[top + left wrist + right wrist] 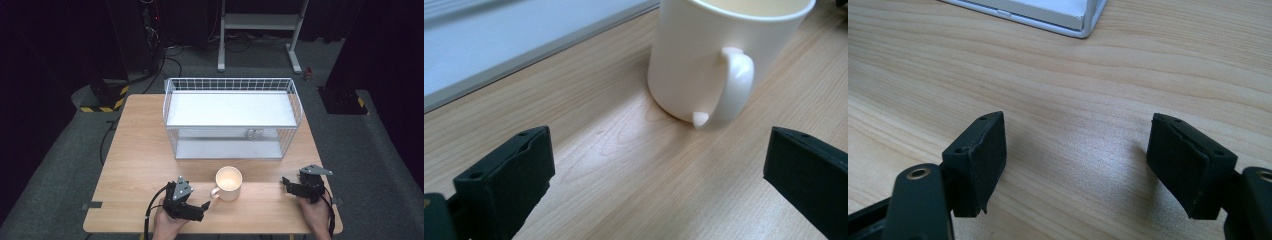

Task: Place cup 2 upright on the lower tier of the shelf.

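The left tongs gape wide and empty just short of the cream mug, whose handle faces them, likely set up for a handle grip. The right tongs rest open and empty, well apart. Pale wooden tabletop, white wire basket behind the mug, grey floor and dark surroundings.

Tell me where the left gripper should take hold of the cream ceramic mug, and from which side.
Grip the cream ceramic mug by its loop handle, coming level from the left gripper's side. The mug stands upright, its handle juts toward the open jaws, and the wooden table between them is bare.
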{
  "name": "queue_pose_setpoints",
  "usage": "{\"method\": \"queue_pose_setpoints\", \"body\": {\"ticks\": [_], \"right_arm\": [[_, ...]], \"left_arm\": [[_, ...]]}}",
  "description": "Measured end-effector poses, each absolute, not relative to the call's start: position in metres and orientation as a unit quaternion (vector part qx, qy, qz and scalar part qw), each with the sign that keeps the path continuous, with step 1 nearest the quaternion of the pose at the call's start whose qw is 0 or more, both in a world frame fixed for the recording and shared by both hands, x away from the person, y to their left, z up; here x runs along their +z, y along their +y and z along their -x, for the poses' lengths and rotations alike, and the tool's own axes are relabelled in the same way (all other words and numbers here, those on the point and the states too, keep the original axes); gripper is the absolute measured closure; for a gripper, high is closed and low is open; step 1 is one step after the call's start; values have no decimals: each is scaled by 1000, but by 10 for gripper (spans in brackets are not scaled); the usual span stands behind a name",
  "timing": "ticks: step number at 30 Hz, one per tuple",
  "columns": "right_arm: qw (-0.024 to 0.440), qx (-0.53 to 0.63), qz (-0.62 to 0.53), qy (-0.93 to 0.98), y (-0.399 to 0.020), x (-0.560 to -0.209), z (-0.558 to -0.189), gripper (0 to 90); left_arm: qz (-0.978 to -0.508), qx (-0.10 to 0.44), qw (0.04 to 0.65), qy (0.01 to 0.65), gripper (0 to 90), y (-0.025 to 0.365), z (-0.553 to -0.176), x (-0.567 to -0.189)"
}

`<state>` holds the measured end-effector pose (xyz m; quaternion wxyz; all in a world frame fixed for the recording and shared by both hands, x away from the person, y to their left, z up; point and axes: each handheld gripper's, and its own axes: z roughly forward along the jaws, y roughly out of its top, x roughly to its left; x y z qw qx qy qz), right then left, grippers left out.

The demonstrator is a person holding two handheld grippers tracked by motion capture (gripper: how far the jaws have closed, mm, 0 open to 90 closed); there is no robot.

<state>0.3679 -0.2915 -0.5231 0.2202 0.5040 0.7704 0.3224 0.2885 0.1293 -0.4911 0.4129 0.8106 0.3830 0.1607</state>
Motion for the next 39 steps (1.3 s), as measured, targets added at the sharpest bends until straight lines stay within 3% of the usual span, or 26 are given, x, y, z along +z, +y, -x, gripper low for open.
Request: {"method": "queue_pose_setpoints", "body": {"ticks": [39], "right_arm": [[220,322,-504,770,-292,-523,-368,239]], "left_arm": [[-824,150,416,355,2,73,-313,-489]]}}
